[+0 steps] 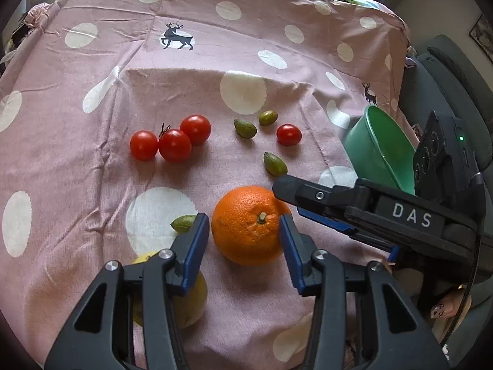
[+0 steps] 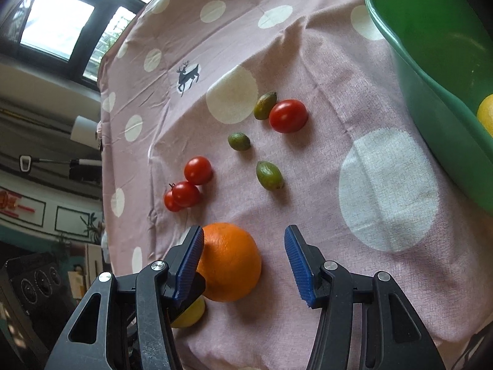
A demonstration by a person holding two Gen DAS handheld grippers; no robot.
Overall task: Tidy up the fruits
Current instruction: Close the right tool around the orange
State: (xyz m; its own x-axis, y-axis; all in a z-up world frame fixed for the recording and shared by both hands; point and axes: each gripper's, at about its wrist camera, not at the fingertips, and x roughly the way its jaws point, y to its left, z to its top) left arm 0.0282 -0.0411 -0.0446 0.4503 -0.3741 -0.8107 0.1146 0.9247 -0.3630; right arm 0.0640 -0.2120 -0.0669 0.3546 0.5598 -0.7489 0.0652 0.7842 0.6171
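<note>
Left gripper, jaws spread, brackets the orange at lower centre; right gripper likewise gapes beside the green bowl.

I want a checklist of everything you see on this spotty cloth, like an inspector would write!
Surface: pink cloth with white dots and deer prints, wrinkled.
Job's things: orange; three touching tomatoes, a fourth tomato apart; four small green fruits, one just beyond the orange; lemon partly hidden; green bowl tilted, something yellow inside.
Clutter: nothing seen.
Grippers: left gripper open, fingers either side of the orange, contact unclear; right gripper open, orange against its left pad.
Cables: black cable beside right gripper.
Surroundings: window, grey sofa.
</note>
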